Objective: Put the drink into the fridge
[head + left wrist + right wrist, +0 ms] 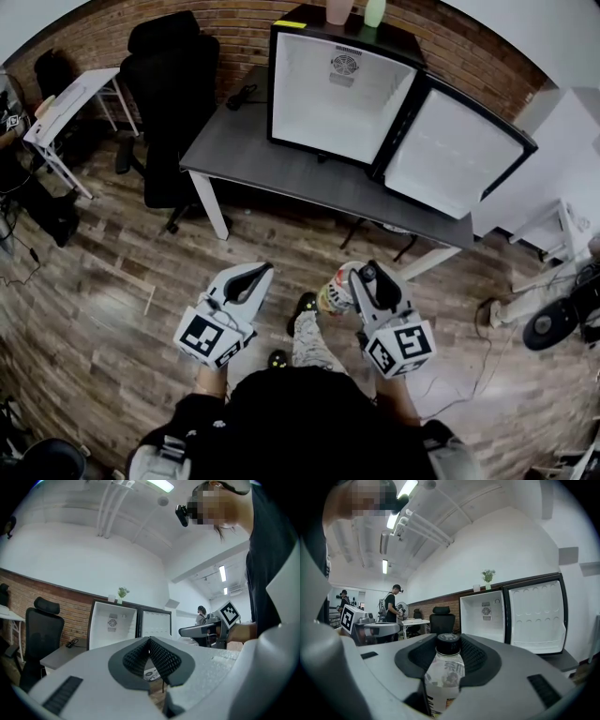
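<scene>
Head view, looking steeply down on both tools held out over the wooden floor (pixel 103 281): left gripper (pixel 251 277) beside right gripper (pixel 362 279), near each other, short of the dark table (pixel 234 141). Up on that table, the fridge (pixel 291 84), with its door (pixel 455 155) swung wide to the right and the white inside on show. Black office chair (pixel 169 84) parked at the table's left end, white desk (pixel 70 98) further left, brick wall (pixel 234 28) behind the lot.

Switching to the left gripper view: ribbed dark pads (pixel 161 657) meeting tip to tip, shut tight, gripping nothing. Beyond them, the open fridge again, a small plant (pixel 123 592) on top, and the right gripper's marker cube (pixel 229 614) off to the right.

Now the right gripper view: clamped firmly on the drink (pixel 444 674), a pale bottle standing upright between the dark jaw pads, black cap (pixel 448 642) poking up above them. Back in the head view, same bottle at the right gripper's tip, over the floor, well apart from the fridge and not yet inside. Past the cap, another look at the chair and the open fridge; far left, a person (pixel 393 604) standing by a desk
</scene>
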Motion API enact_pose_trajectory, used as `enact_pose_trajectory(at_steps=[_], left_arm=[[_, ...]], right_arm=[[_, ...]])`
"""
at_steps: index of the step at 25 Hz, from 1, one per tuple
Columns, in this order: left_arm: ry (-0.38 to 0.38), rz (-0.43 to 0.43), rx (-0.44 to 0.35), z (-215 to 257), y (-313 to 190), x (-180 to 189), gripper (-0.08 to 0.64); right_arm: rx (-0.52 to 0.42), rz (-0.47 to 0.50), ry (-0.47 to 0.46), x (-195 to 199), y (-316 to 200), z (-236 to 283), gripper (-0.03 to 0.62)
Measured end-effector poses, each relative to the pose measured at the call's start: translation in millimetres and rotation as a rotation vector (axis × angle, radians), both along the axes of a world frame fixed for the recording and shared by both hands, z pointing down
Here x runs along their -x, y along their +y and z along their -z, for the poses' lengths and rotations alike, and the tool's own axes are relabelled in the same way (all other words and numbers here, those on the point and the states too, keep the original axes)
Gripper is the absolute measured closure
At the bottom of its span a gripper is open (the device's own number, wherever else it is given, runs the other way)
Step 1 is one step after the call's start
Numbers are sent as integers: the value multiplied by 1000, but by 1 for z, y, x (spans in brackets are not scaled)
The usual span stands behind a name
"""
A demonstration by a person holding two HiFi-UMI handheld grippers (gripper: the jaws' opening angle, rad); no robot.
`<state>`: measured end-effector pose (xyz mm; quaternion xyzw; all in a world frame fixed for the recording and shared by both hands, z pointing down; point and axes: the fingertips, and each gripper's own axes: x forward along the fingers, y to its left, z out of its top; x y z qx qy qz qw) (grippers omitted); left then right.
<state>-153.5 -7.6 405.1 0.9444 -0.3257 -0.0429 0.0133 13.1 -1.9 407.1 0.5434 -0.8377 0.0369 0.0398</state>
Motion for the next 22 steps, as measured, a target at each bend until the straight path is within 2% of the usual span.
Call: enact_pose_trajectory(at_steps=[3,6,9,22], left_arm=[[-17,29,-12,-1,-11,7,557],[-39,63,30,-7,-27,13,557],[-43,78,37,-9,-52,10,557],[-73,53,32,-6,-184,-45,557]], right_arm=[[-22,16,-18,1,-19,3,440],[-38,37,-27,2,-41,6,440],[-45,47,-28,1,-68,6,440],[-53,44,-45,-43,-194,4,440]])
